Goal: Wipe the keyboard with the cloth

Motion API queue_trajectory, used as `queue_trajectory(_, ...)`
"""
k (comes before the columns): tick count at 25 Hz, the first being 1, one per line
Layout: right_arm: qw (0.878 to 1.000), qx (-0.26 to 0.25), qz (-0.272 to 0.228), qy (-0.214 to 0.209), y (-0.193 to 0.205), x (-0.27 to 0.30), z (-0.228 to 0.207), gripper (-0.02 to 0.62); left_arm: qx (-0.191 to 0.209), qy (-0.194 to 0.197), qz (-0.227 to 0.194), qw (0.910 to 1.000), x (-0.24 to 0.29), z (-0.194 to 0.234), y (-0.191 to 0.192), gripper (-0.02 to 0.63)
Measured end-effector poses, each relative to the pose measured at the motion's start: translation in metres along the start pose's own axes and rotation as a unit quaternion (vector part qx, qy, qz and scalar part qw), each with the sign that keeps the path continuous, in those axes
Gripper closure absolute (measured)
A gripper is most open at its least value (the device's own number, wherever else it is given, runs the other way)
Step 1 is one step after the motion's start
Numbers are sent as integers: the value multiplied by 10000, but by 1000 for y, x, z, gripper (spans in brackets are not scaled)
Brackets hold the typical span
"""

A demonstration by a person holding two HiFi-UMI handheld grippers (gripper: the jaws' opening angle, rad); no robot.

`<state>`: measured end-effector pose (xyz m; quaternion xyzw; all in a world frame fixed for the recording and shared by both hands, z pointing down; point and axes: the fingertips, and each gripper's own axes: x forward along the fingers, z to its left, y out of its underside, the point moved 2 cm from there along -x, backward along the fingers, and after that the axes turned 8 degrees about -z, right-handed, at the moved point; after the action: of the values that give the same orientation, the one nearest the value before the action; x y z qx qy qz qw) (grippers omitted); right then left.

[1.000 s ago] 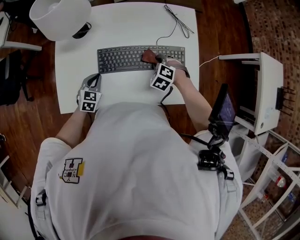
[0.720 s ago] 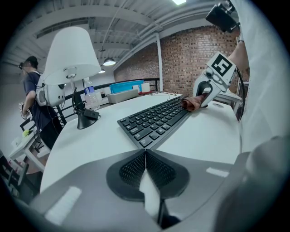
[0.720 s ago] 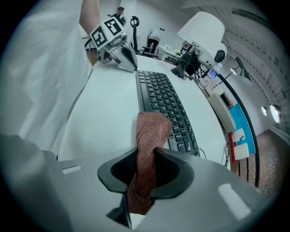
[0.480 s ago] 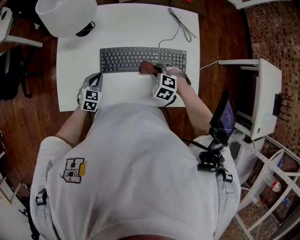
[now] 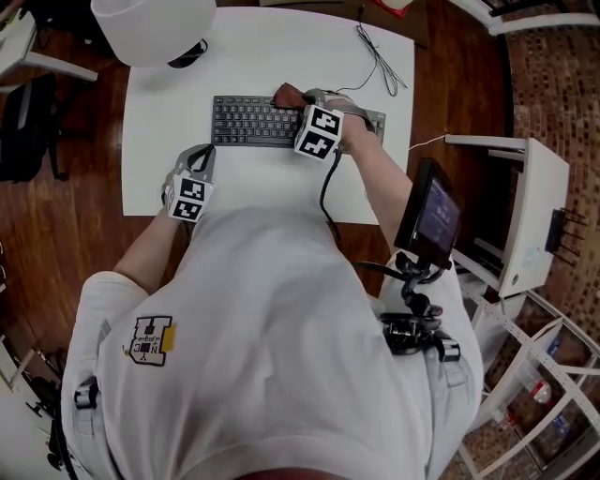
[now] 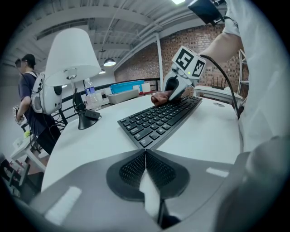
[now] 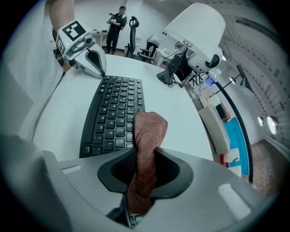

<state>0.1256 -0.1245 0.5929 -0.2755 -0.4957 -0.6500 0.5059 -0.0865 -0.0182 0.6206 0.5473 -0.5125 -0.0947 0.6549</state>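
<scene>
At the keyboard [image 7: 111,113], right tool [image 7: 145,165] clamps the brown cloth [image 7: 148,131]; left tool [image 6: 146,156] sits closed.

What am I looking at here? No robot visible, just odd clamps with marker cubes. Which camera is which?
There is no robot. A person holds a hand-held gripper in each hand. The top-down picture comes from a camera on the person's head. The other two come from cameras riding on each gripper, looking along its jaws. On the white table lies a black keyboard with its cable, and a white lamp stands at a far corner. The right hand-held gripper is shut on a brown cloth, held down at the keys. The left hand-held gripper is shut and empty, in front of the keyboard's left end. The marker cubes are part of the grippers.
</scene>
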Motion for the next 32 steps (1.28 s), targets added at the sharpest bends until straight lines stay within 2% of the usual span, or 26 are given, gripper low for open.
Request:
queue_trajectory(9, 9984, -225, 11, -523, -8, -2, 64, 502, -48, 54, -14, 10000, 6, 9, 15, 604)
queue_trajectory(16, 9950, -370, -72, -921, -11, -31, 114, 502, -21, 61, -11, 10000, -1, 2, -1, 604)
queue_trajectory(21, 9921, -457, -4, -1169, -10, -24, 135, 502, -52, 91, -3, 9999, 3, 4, 4, 604)
queue_trajectory(25, 9943, -92, -212, -1039, -22, -22, 102, 502, -111, 134, 4, 9998, 6, 3, 5, 604)
queue_trajectory(30, 9994, -45, -243, -254, -45, -2, 22, 502, -140, 171, 20, 9998, 5, 0, 3, 604)
queue_trajectory(32, 9997, -133, -182, -75, -55, 3, 3, 502, -145, 180, 21, 9997, -1, -3, -2, 604)
